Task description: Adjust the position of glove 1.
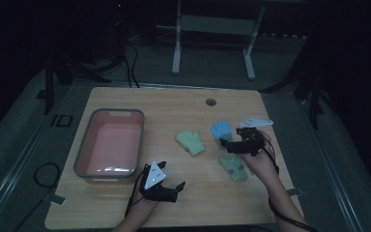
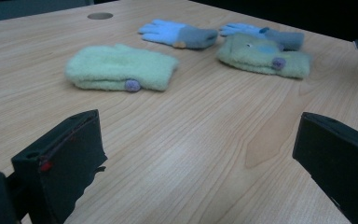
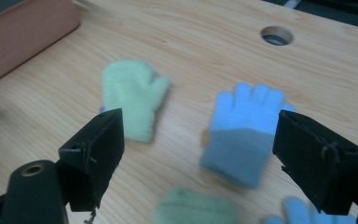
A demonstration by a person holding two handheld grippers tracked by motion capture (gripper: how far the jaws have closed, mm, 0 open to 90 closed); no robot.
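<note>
While spread wide, right claw point(image 3: 198, 154) empty above blue glove point(image 3: 242, 135).

Pretty dim overall, the high view especially: the room past the table point(image 1: 174, 104) goes near black and colours look muddy. The left gripper view is sharp with soft shadows. The right gripper view is blurry, gloves point(image 3: 242, 135) smeared, the near ones worst.

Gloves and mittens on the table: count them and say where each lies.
4. A green mitten nearest the pink bin; a blue glove behind it; a second green mitten to the right; a second blue glove behind that one.
</note>
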